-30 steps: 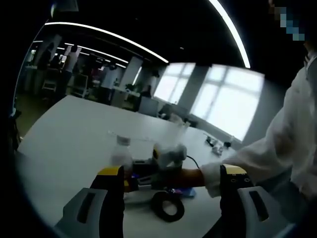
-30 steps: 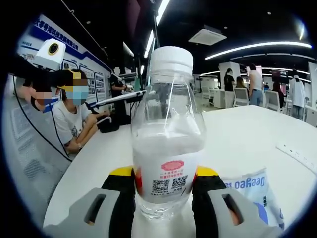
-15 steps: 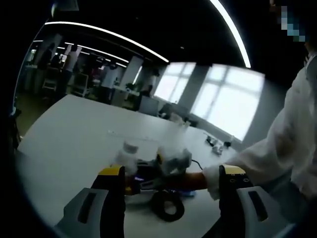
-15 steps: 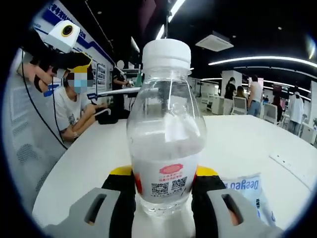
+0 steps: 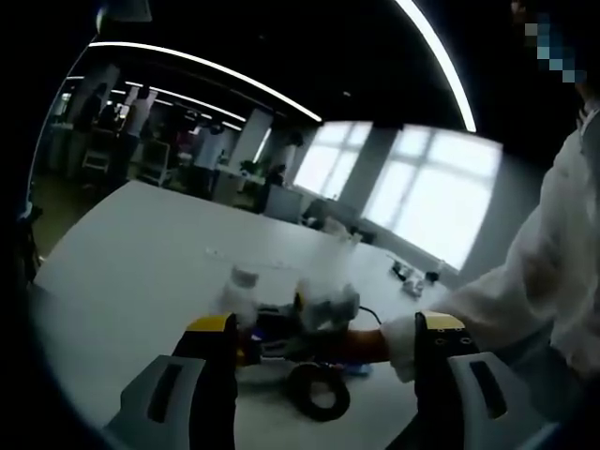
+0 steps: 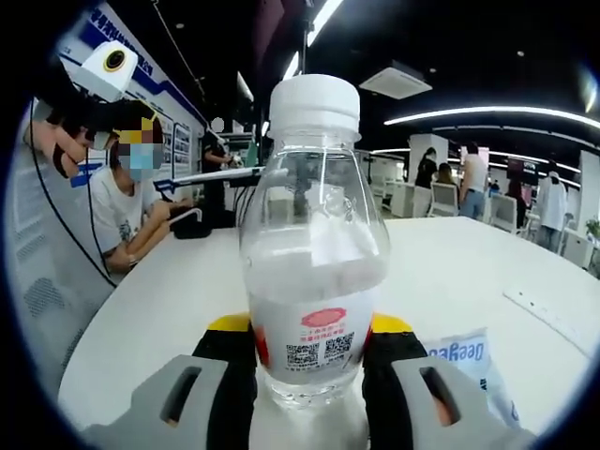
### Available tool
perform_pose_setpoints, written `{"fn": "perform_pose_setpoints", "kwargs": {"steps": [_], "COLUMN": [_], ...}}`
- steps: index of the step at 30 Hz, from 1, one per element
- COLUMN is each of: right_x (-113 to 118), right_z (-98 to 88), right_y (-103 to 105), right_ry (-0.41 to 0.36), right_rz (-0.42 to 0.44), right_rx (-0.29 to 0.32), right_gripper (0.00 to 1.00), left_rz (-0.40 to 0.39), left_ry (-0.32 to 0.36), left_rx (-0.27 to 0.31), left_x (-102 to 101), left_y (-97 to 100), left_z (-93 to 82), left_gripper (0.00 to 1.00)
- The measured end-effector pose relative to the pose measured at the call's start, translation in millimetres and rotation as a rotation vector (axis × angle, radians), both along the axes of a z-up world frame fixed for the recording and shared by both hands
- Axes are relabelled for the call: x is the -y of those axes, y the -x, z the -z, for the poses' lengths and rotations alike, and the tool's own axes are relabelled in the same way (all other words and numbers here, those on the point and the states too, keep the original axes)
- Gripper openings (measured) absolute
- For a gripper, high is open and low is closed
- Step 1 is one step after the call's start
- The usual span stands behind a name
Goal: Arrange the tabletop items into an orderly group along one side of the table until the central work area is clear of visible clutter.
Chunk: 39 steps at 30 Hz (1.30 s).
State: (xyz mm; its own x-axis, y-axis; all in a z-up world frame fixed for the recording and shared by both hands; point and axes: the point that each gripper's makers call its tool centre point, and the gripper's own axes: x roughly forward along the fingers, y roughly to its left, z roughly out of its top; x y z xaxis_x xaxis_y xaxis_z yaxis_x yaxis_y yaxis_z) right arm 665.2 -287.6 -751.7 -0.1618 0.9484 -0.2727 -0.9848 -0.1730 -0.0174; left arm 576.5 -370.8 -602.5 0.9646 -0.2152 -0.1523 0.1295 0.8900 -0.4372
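Little has shifted: right gripper [image 6: 309, 361] stays clamped on clear white-capped plastic water bottle [image 6: 314, 244] above white counter [image 6: 450, 272]; left gripper [image 5: 323, 352] open, placement pending

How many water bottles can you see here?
1: a clear water bottle with a white cap, upright and clamped between the right tongs, above the white table. Others may be hidden in the blurry clutter.
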Motion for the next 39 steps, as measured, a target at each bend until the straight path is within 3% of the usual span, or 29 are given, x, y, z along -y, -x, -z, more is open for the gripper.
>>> {"fn": "perform_pose_setpoints", "kwargs": {"steps": [6,7,9,11,20,26,39], "right_x": [2,1,-1,-1,10,29,80], "right_z": [7.9,5.0,-3.5,-7.3,-20.2,-25.3,-44.9], "right_y": [-1,-1,1,-2,-14,-13,-24], "right_ry": [0.060,0.039,0.000,0.004,0.021,0.041,0.060], "right_rz": [0.009,0.021,0.046,0.058,0.080,0.091,0.152], "right_rx": [-0.015,-0.032,-0.097,-0.058,-0.051,-0.051,-0.032], "right_gripper": [0.43,0.49,0.74,0.84,0.85,0.81,0.80], "left_rz": [0.010,0.010,0.009,0.005,0.001,0.005,0.054], "left_ry": [-0.002,-0.002,-0.002,0.002,0.008,-0.028,-0.029], "left_rx": [-0.002,-0.004,-0.005,0.005,0.006,0.012,0.028], "left_x": [2,3,3,3,3,5,19], "left_y": [0.1,0.2,0.5,0.4,-0.5,-1.3,-4.8], "left_z": [0.9,1.2,1.1,-1.2,-1.5,-4.3,-9.4], "left_gripper": [0.74,0.74,0.75,0.75,0.76,0.76,0.76]}}
